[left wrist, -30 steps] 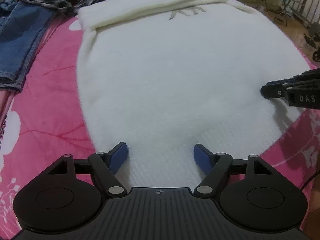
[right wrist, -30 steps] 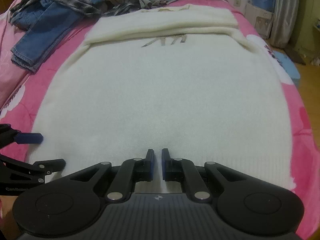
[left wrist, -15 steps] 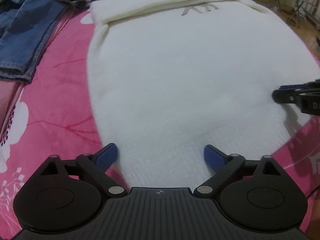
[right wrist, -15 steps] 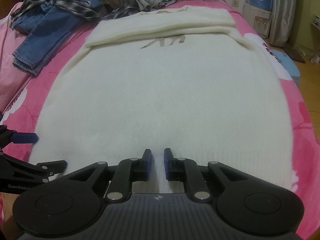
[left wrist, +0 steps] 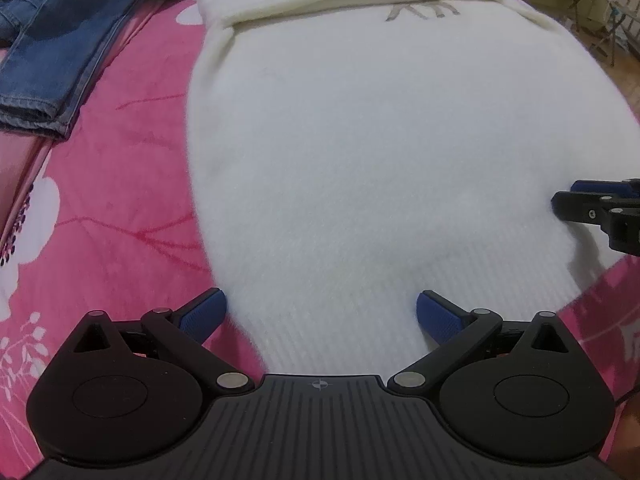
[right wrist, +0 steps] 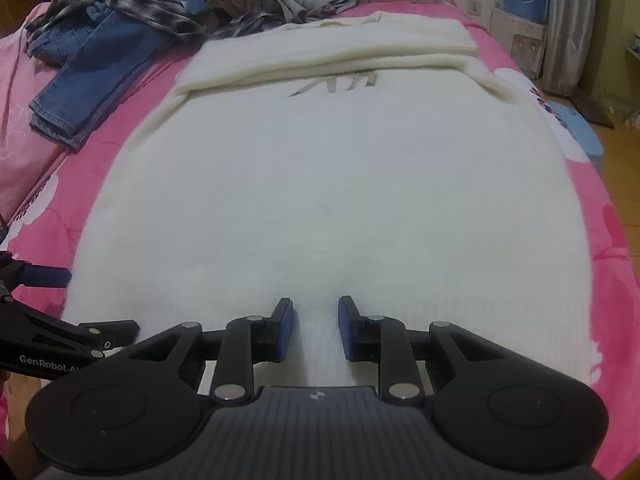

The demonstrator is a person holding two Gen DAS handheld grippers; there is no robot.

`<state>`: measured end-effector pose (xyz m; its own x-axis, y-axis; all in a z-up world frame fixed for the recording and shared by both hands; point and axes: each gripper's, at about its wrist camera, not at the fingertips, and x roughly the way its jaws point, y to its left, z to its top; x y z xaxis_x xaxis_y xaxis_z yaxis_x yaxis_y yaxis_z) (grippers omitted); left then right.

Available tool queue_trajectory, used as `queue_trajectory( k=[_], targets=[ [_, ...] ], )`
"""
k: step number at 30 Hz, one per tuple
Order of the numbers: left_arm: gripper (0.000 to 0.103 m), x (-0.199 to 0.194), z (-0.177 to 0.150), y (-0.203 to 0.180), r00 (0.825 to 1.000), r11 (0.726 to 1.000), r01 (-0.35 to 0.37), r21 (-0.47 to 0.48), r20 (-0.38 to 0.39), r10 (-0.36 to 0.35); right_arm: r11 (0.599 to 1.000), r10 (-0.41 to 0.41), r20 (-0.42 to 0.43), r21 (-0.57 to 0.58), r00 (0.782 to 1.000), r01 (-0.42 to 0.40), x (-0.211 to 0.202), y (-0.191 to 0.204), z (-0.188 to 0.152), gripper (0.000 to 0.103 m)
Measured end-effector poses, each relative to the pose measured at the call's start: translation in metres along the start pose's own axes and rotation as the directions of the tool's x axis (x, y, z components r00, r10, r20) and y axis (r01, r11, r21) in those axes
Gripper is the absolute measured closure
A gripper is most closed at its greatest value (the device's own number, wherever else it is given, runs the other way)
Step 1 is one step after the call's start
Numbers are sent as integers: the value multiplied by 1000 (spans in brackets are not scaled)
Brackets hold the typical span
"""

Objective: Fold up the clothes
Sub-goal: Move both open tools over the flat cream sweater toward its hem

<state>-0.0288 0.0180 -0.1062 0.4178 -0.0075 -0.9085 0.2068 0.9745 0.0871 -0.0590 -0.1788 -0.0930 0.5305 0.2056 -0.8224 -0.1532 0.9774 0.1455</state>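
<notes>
Spread flat along the middle of the pink bed cover (right wrist: 624,264): a cream sweater (right wrist: 328,184), sleeves folded across its far end, ribbed hem at the near edge. Toward the far left corner, folded jeans (right wrist: 96,76) beside a heap of clothes (right wrist: 168,4). At the hem's left end, left gripper (left wrist: 320,316) spread wide, jaws opening, pads clear of the knit between them. At mid-hem, right gripper (right wrist: 315,330) narrowly parted, jaws opening, a ridge of hem between the pads (right wrist: 285,332), untouched.
</notes>
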Motion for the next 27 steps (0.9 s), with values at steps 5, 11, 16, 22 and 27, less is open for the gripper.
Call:
queue_trajectory(
  k=[5, 11, 16, 22, 27],
  targets=[
    [0, 0, 1, 2, 1000, 1000, -1, -15, -12, 1, 1000, 1, 1, -7, 1000, -1, 0, 2, -1, 72],
    [0, 0, 0, 1, 1000, 1000, -11, -19, -14, 11, 1000, -11, 5, -21, 1000, 11, -1, 7, -2, 71],
    [0, 1, 0, -1, 1000, 1000, -18, -23, -16, 17, 997, -49, 47, -62, 998, 52, -10, 13, -1, 67],
    [0, 0, 1, -3, 999, 999, -30, -19, -17, 30, 991, -112, 63, -60, 992, 116, -10, 9, 1, 65],
    [0, 0, 0, -1, 1000, 999, -25, -29, -20, 24, 991, -117, 46, -65, 992, 120, -5, 8, -2, 56]
  ],
)
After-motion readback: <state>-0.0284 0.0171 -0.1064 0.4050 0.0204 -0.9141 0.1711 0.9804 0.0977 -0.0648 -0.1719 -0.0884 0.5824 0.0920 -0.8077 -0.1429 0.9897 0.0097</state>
